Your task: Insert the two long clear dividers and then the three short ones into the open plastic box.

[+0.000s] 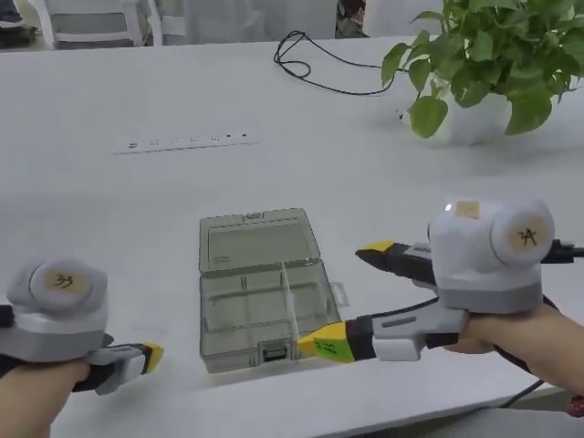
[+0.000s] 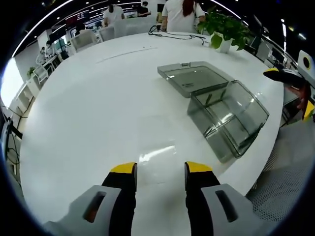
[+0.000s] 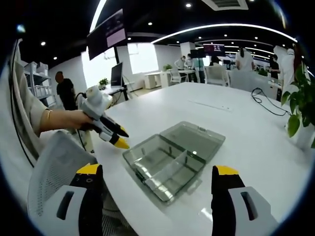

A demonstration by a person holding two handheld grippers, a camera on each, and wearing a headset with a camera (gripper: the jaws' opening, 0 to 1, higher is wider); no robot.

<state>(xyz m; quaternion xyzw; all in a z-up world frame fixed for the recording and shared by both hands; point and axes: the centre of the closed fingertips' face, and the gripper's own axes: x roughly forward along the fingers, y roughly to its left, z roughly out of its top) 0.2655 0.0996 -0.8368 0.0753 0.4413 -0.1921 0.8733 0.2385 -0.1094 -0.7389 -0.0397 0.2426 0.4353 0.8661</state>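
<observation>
Head view: the open plastic box (image 1: 260, 292) sits on the bench (image 1: 137, 210), lid laid back, a clear divider (image 1: 287, 294) upright inside. The right gripper (image 1: 336, 297) gapes wide beside it, empty; the left gripper (image 2: 161, 169) is parted, empty.

A white table (image 1: 365, 173) bears a potted plant (image 1: 484, 55). Left of the plant loops a black cable (image 1: 319, 64), farther left a power strip (image 1: 187, 141). White chairs (image 1: 91, 23) stand beyond.
</observation>
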